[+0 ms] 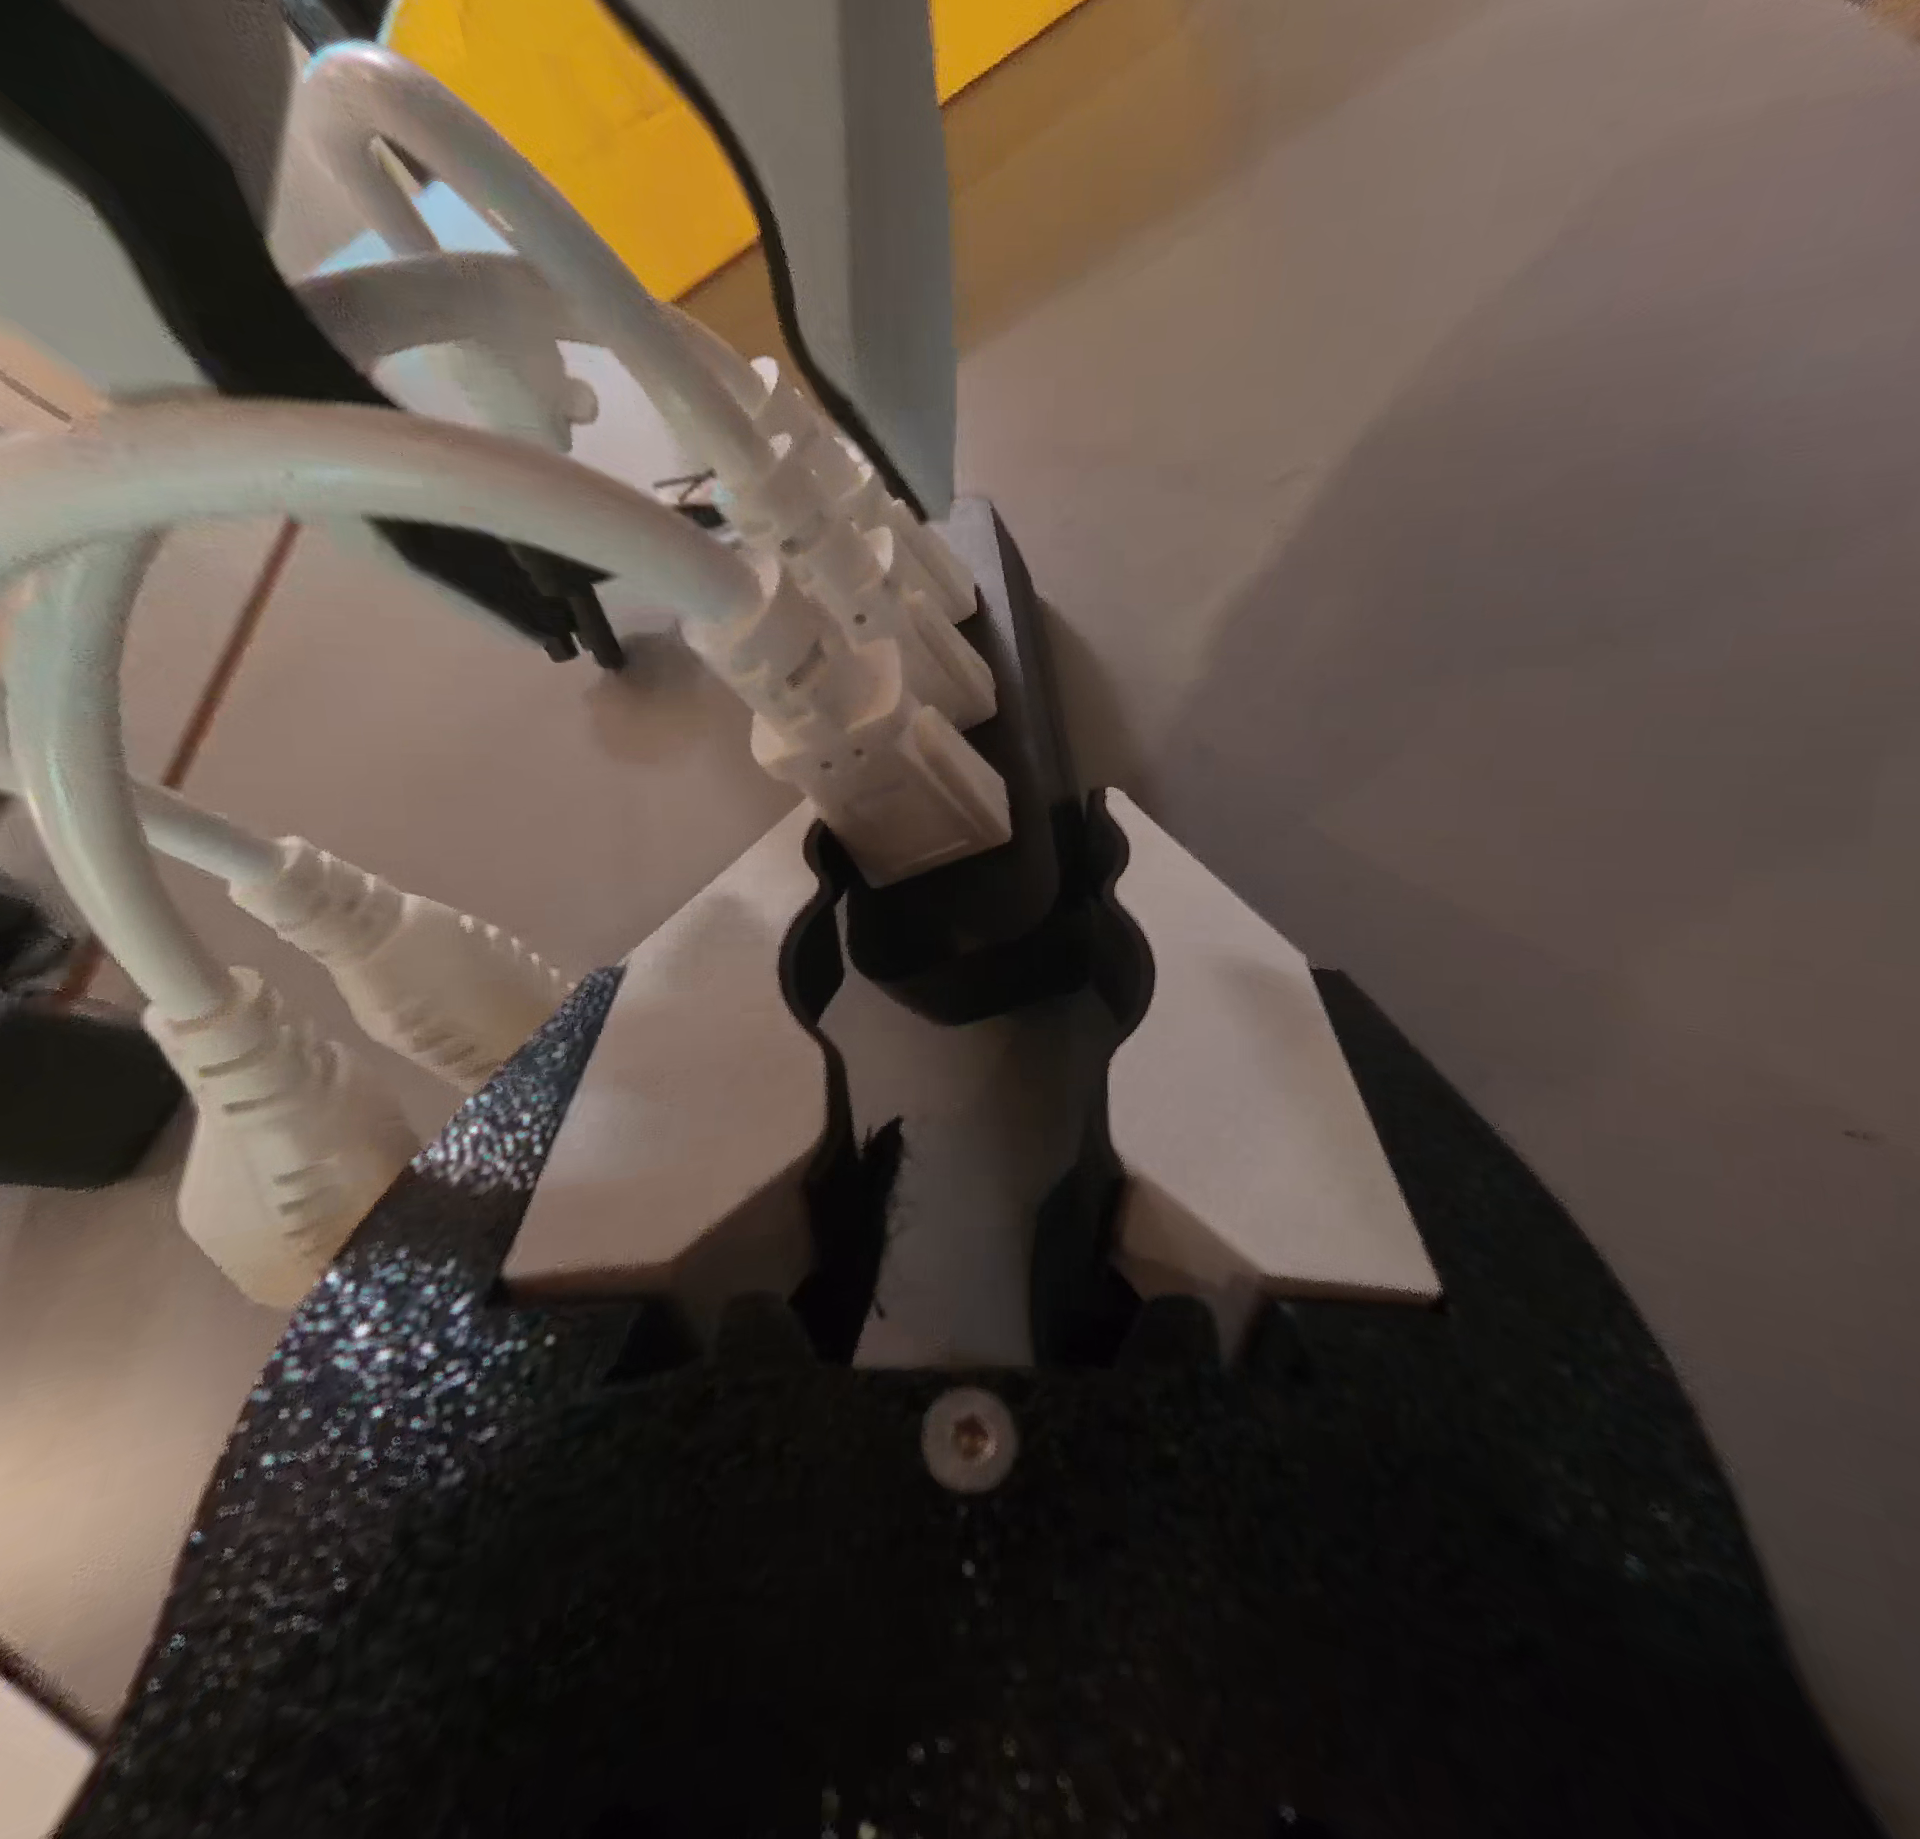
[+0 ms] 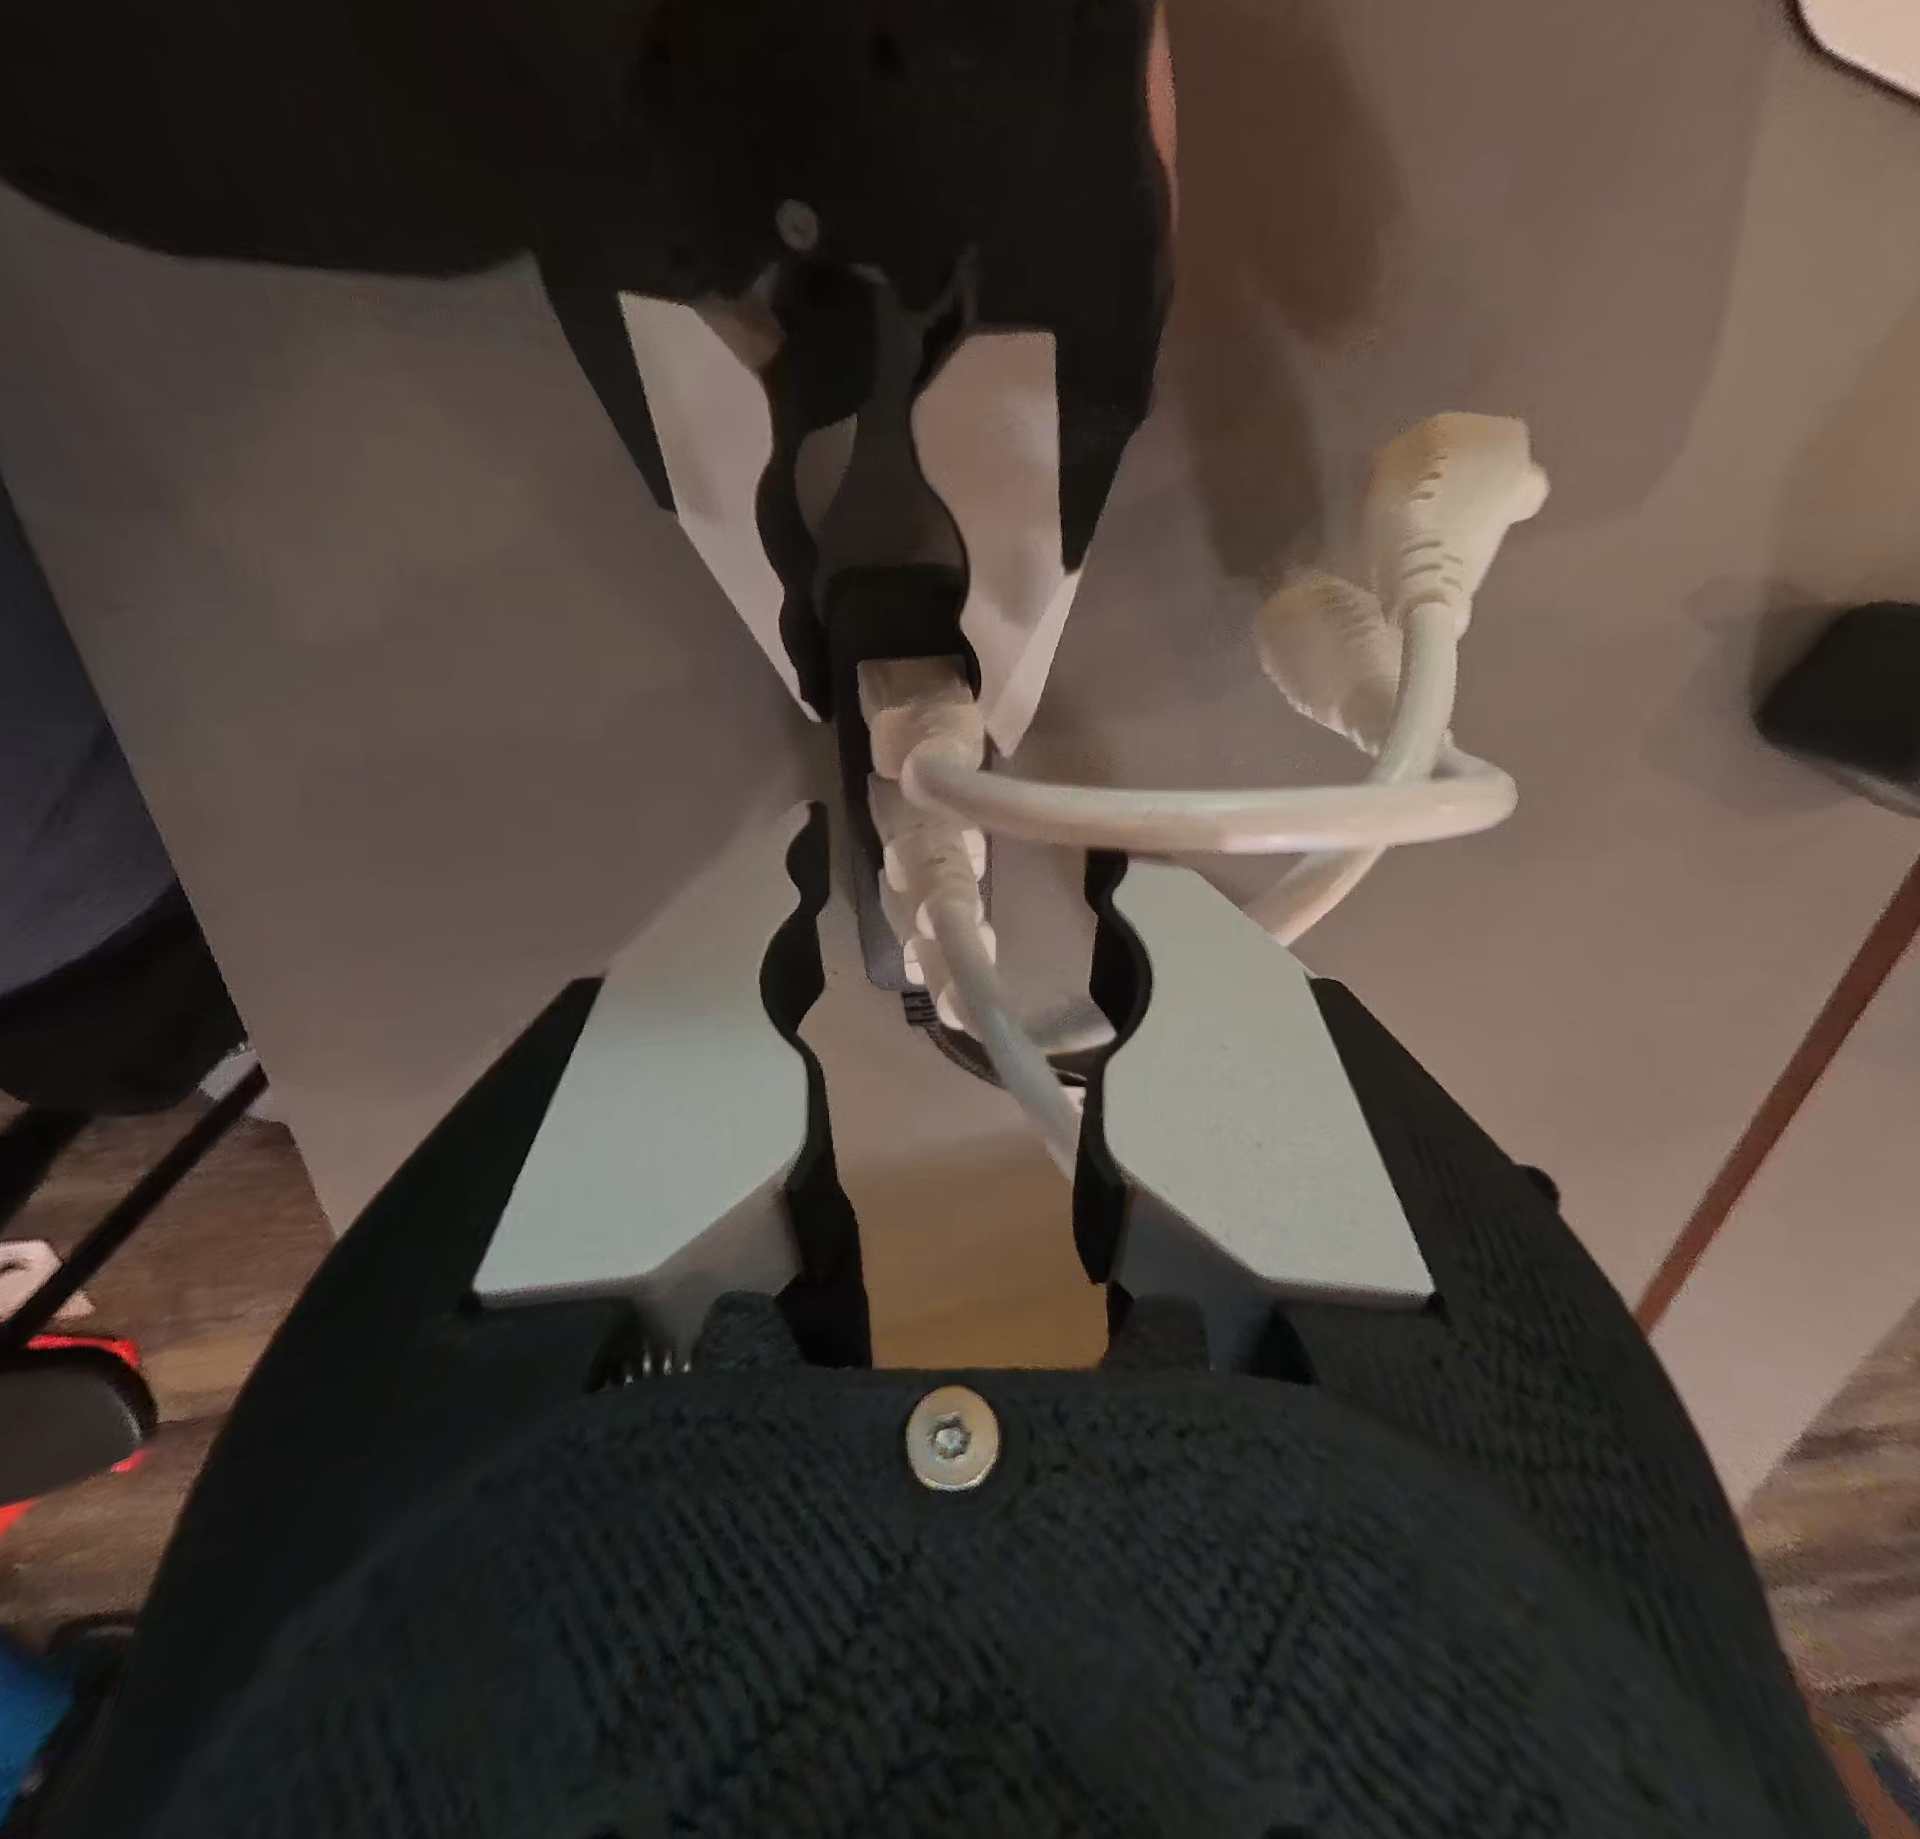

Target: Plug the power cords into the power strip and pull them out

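Left gripper [image 1: 966, 916] clamped the near end of the black power strip [image 1: 1023, 667]. Strip's long axis ran straight ahead of the right gripper [image 2: 951, 854], jaws apart, nearer the seated white plugs [image 2: 930, 864].

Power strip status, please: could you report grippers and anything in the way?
Left gripper clamped on power strip end. Right gripper open, empty. White plugs seated; loose cords beside.

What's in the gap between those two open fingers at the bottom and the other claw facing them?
In the right wrist view, the power strip with white plugs seated in it spans from the open right gripper to the left gripper, which clamps its far end.
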The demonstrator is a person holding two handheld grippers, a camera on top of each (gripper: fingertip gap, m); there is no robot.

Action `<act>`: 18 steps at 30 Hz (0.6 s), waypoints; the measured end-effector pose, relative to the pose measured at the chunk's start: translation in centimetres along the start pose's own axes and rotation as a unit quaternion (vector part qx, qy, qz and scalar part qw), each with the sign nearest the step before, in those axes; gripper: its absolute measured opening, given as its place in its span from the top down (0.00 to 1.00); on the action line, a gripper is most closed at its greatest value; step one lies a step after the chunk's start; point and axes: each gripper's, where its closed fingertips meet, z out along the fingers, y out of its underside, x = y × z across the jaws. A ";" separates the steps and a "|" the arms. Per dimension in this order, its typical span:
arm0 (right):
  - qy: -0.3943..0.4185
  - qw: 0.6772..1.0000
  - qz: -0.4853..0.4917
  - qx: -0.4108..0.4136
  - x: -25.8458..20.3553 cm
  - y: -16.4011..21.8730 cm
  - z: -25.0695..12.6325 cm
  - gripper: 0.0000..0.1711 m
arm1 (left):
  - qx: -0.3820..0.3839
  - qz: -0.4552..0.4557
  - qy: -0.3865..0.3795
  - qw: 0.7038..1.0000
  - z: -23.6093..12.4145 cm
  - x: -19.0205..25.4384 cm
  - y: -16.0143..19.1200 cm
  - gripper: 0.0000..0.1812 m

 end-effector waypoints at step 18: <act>0.086 0.989 -0.037 0.112 0.0 -1.5 0.3 0.85 | 0.001 -0.009 0.007 1.000 0.1 -0.1 0.0 0.77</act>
